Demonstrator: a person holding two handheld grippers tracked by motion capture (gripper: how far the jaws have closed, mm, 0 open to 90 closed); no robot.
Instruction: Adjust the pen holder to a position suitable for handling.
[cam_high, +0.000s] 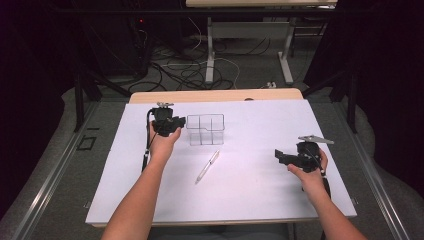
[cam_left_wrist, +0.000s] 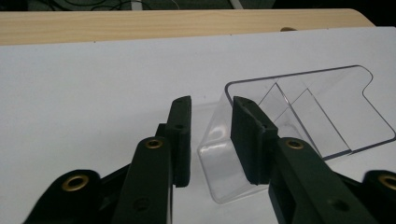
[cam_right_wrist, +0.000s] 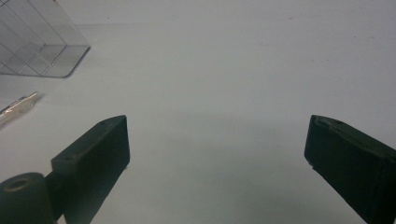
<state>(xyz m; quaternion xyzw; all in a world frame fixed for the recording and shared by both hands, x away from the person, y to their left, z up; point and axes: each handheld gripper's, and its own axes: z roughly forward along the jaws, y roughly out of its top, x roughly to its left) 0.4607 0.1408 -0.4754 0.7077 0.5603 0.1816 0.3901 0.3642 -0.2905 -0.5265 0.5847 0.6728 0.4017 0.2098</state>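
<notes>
The left gripper (cam_left_wrist: 210, 140) straddles the clear organizer's (cam_left_wrist: 299, 112) near wall, jaws not visibly clamped; a thin, slick wall could slip; the right gripper (cam_right_wrist: 217, 154) stands apart.

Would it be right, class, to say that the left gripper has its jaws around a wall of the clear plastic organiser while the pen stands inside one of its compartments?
Not quite. The pen lies flat on the white table, in front of the clear plastic organiser, as the high view shows. The rest stands: the left gripper has its jaws either side of an organiser wall.
</notes>
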